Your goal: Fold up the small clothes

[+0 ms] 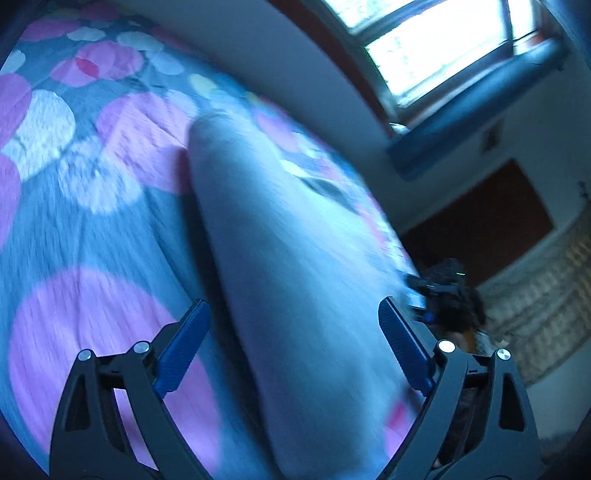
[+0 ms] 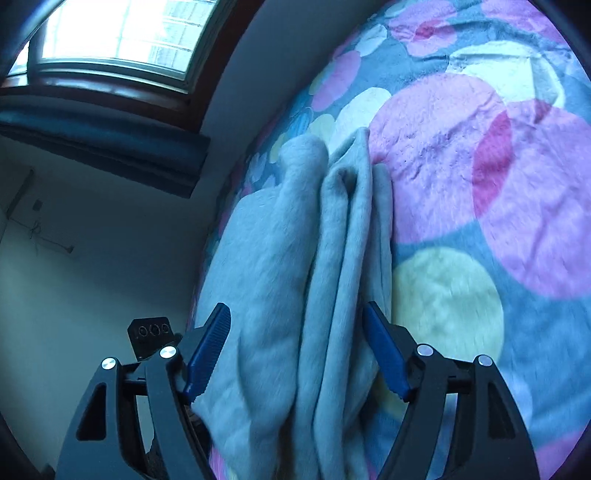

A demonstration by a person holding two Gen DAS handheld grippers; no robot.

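- The bed is covered by a plush fleece blanket [image 2: 461, 177], grey-blue with large overlapping discs in pink, cream, pale yellow and a few red lens shapes; its nap looks soft and slightly crumpled. In the left wrist view the same blanket [image 1: 92, 229] is smeared by motion blur.
- A plain pale wall [image 2: 92, 277] runs beside the bed, with a dark-framed window [image 2: 122, 33] glowing bright above it and a dark blue rolled or padded strip [image 2: 103, 147] just under the sill.
- The grey garment [image 2: 266, 277], the small piece of clothing to fold, lies on the blanket along the bed's edge near the wall. It is a soft, brushed knit, gathered into long lengthwise folds with rounded ridges and one raw edge standing up in the middle.
- From the left wrist the grey garment [image 1: 295, 258] appears as a long, smooth, tapering shape, blurred.
- The right gripper [image 2: 295, 347] has black angular arms with silver pivot pins and ribbed blue pads [image 2: 207, 354]. Its jaws stand apart on either side of the folds, not pressing them; the right-hand pad sits just beside the cloth.
- The left gripper [image 1: 295, 343], of the same build, is spread wide with the cloth lying between its blue pads [image 1: 181, 350], clear of both.
- A dark device [image 1: 443, 291], apparently the other gripper, shows blurred at the bed's edge.
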